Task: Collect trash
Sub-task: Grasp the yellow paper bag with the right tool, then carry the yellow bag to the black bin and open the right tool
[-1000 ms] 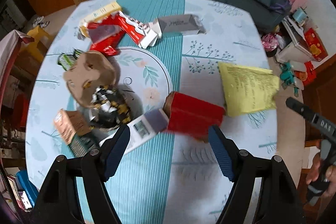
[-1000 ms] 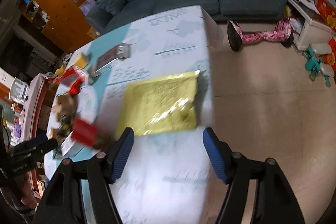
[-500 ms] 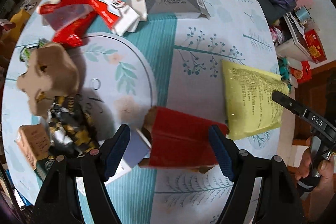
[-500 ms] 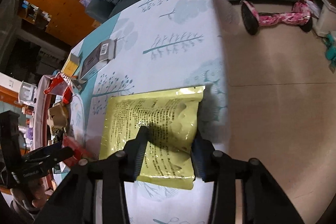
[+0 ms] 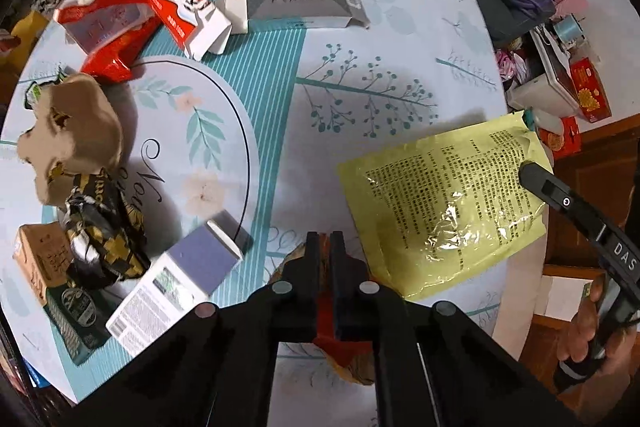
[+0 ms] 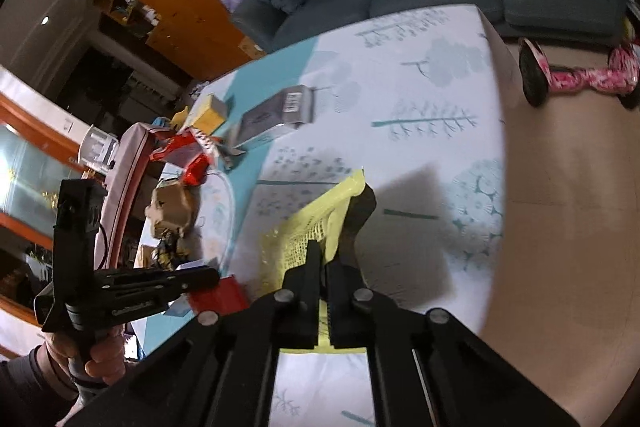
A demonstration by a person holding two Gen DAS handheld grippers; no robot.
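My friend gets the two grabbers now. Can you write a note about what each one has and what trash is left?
Left gripper: jaws have just closed, pinching the red box near the table's front edge.
Right gripper: jaws have just closed on an edge of the yellow bag, which is partly lifted off the tablecloth.
Done: both pieces gripped; nothing carried off yet. No bin shows in either view.
Left on the table: grey flattened carton, red-and-white wrappers, brown paper wad, black-and-gold wrapper, purple-and-white box, small brown box.
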